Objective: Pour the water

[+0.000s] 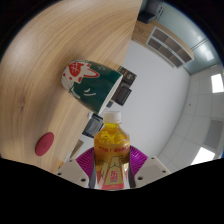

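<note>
Left to right on the desk (40,50): red disc (43,144) near its edge, green-white mug (88,82) mid-desk. Our gripper (113,165) pinches the bottle (112,150) mid-body, tilted; we judge it light, thin-walled, slippery, so grip the labelled waist.

So the gripper (112,168) has a plastic bottle (113,152) clamped between its two fingers, magenta pads (84,156) pressed on both sides. The bottle has an orange cap, yellowish liquid inside and a red-pink label. The whole view is tilted hard. Just past the bottle's cap sits a green and white mug (87,83) with a red pattern, on a wooden table (50,50). A red round thing (44,144) lies on the table too, off to the side of the bottle, well apart from it.
</note>
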